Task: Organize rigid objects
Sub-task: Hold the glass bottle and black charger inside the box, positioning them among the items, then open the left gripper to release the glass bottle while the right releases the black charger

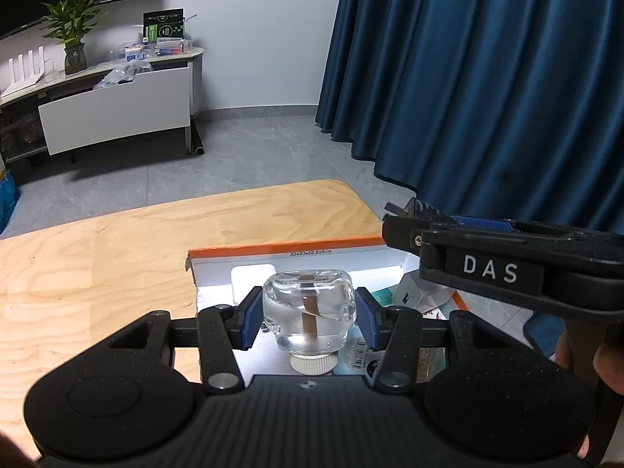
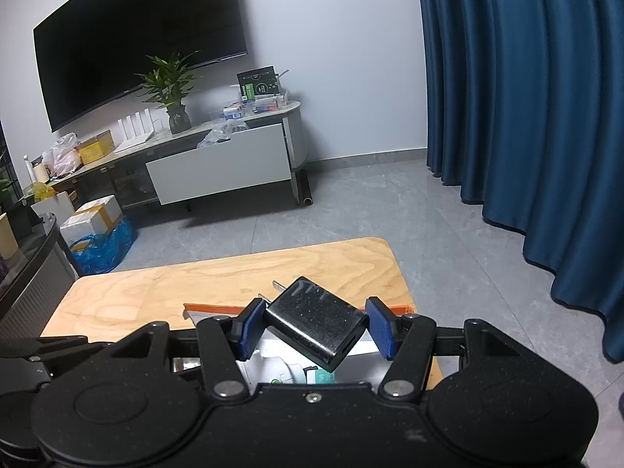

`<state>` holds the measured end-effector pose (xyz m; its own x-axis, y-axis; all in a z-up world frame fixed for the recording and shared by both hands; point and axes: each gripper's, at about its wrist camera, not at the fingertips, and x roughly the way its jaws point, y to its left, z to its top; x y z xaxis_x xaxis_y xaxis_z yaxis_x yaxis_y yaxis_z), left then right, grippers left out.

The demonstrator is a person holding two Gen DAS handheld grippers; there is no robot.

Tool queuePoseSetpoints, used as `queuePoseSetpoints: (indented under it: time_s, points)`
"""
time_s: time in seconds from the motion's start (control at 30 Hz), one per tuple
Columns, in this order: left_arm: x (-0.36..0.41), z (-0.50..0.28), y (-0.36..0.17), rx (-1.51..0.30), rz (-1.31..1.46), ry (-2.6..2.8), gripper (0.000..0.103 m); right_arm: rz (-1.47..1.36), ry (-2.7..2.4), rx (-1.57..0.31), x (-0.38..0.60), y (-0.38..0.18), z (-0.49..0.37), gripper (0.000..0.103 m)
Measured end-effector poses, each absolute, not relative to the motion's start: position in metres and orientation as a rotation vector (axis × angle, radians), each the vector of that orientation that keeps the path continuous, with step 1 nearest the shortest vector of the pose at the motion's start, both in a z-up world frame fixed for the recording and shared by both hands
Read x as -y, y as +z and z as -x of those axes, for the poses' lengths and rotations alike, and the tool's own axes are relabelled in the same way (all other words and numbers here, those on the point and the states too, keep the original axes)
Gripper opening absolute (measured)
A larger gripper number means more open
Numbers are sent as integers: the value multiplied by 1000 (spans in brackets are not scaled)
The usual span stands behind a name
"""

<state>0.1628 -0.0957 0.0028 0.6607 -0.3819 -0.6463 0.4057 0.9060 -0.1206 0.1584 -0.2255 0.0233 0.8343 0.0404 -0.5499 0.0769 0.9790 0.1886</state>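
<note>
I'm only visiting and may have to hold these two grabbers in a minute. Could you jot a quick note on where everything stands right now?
Left gripper: fingers shut on a clear glass bottle, white cap toward you, held over the open orange-edged box.
Right gripper: fingers shut on a black charger plug, prongs pointing away, also above the box.
Box sits on the wooden table; a white charger and some packets already lie inside.
Done: both items picked up.
Left: probably set both into the box, then let go.
</note>
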Motion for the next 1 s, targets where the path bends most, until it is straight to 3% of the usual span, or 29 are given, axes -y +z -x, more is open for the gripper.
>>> queuePoseSetpoints:
  time_s: [0.57,0.63,0.7,1.0]
  points:
    - [100,-167,-1,-730,-44,-457,50,-208,-16,-607,224,16,-167,69]
    - [101,-168,-1,-732,-46,-457,50,-203,-31,-606,224,16,-167,70]
    - [101,-168,-1,-731,-47,-459,50,-200,-58,-581,226,17,-164,78]
    - [110,-183,-4,-732,-58,-463,50,-225,-91,-496,242,29,-133,78]
